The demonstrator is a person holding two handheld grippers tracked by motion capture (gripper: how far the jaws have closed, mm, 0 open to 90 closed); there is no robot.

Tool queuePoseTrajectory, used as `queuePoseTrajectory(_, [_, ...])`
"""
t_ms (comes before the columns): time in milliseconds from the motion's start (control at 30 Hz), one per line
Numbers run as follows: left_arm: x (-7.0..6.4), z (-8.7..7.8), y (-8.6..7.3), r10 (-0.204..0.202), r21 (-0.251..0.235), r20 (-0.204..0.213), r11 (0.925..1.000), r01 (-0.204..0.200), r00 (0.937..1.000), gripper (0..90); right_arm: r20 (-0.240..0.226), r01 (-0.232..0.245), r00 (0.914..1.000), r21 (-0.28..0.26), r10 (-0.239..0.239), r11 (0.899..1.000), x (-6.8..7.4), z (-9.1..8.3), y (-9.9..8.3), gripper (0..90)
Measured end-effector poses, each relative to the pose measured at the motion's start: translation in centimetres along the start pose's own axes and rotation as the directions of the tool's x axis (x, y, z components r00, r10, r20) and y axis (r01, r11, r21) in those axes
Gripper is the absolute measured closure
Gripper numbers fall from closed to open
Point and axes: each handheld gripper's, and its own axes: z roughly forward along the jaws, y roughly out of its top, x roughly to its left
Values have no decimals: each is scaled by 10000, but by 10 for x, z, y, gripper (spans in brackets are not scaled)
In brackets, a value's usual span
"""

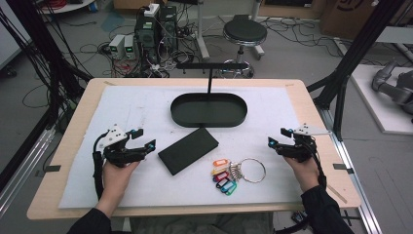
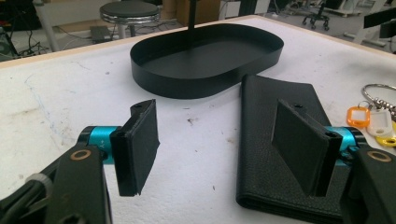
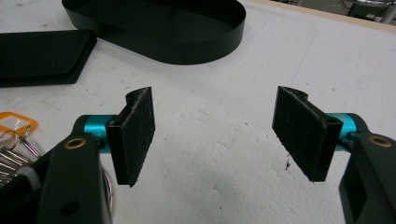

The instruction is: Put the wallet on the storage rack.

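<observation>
A black oval tray (image 1: 208,110) with an upright T-shaped stand (image 1: 210,66) sits at the table's far middle; its wall also appears in the left gripper view (image 2: 205,70) and the right gripper view (image 3: 187,39). In front of it lies a black leather wallet (image 1: 188,150) (image 2: 275,135) (image 3: 42,53). A key ring (image 1: 252,170) with several coloured tags (image 1: 223,176) lies near the front; tags (image 2: 369,122) show at the right edge. My left gripper (image 1: 144,139) (image 2: 219,144) is open, just left of the wallet. My right gripper (image 1: 278,137) (image 3: 219,128) is open over bare mat, right of the keys.
A white mat (image 1: 122,112) covers the wooden table (image 1: 58,195). Beyond the far edge stand a round stool (image 1: 244,31), electronics boxes (image 1: 153,29) and tangled cables on the floor. Black frame posts (image 1: 350,58) rise at the right.
</observation>
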Motion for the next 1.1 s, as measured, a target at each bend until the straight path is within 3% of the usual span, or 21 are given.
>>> queuePoseTrajectory(567, [-2,5,-3,23,414,31,9991,-24,10000,312,88,-96,9999,-2,96,10000,-4,-1,-1,303])
queuePoseTrajectory(867, [0,7,-10,-489,1118,14,9925,485,9988,312,154,-71,9999,-30,72,10000,-4,0,-1,303])
queuePoseTrajectory(933, [0,8,-14,-626,1489,127,9870,600,9980,314,203,-36,9998,-102,38,9999,-5,1,1,303])
queuePoseTrajectory(1100, [1,10,-19,-1009,1727,357,9805,933,9943,328,282,46,9996,-98,-43,9999,-5,5,3,303])
